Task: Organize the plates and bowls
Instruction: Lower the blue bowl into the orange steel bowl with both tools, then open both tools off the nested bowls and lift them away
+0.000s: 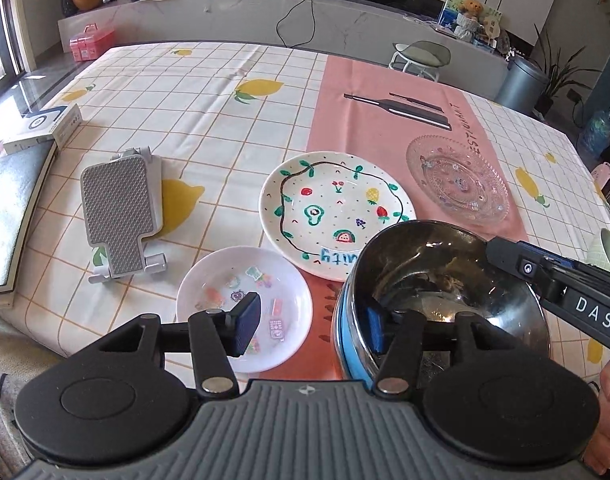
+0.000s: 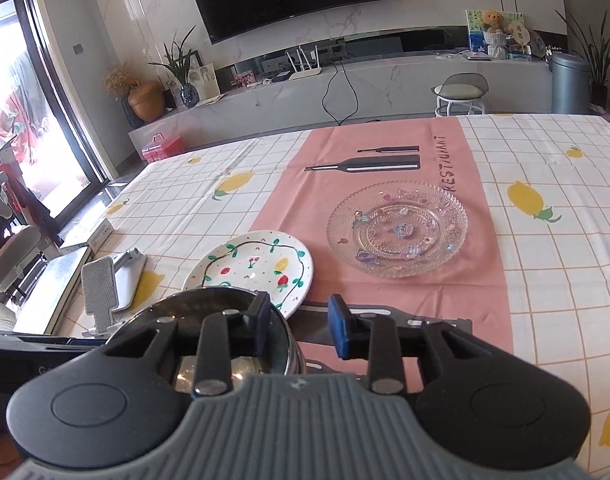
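Observation:
A steel bowl (image 1: 445, 280) with a blue outer wall stands on the pink runner, at the near right of the left wrist view. My left gripper (image 1: 311, 328) is open and straddles the bowl's left wall, with one pad inside the bowl and the other out over a small white sticker dish (image 1: 245, 304). My right gripper (image 2: 299, 328) is open across the bowl's (image 2: 209, 308) opposite rim, left finger inside and right finger outside. Behind the bowl lie a fruit-painted plate (image 1: 337, 208) (image 2: 253, 268) and a clear glass plate (image 1: 457, 184) (image 2: 397, 228).
A grey phone stand (image 1: 121, 208) (image 2: 101, 292) lies to the left on the lemon-print cloth. A white box (image 1: 45, 128) and a flat framed slab (image 1: 9, 216) sit at the table's left edge. A pale green cup (image 1: 609, 252) shows at the right edge.

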`<state>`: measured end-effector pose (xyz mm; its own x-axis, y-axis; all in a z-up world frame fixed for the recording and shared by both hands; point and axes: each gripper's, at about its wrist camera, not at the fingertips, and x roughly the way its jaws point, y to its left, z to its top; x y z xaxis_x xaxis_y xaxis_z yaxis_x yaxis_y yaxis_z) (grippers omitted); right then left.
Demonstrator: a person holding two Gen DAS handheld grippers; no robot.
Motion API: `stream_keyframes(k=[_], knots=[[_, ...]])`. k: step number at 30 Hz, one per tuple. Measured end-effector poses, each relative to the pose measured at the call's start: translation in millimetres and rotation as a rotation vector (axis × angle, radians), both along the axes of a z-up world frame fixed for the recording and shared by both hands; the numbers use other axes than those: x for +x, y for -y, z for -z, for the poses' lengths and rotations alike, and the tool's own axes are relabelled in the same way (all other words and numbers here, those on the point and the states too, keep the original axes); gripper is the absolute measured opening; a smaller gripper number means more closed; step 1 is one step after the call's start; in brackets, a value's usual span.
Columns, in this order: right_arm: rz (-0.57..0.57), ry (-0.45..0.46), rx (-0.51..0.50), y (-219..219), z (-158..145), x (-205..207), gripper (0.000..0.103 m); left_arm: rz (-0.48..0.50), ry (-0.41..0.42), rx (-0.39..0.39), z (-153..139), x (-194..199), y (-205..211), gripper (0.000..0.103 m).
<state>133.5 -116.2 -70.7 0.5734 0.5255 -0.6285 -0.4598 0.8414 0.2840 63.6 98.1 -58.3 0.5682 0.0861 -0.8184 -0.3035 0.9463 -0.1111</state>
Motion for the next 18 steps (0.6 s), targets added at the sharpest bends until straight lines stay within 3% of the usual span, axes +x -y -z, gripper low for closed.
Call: stream_keyframes(k=[7,18], knots=[[-0.100,0.031,-0.102,-7.4,2.8,-19.1,0.042,0.070,-0.034,0.033,-0.7,-4.7,4.7,0.064],[-0.115,0.012,-0.154,-14.6,13.8,-22.1,0.042,0.096,-0.050,0.048,3.2,-3.3,6.7,0.066]])
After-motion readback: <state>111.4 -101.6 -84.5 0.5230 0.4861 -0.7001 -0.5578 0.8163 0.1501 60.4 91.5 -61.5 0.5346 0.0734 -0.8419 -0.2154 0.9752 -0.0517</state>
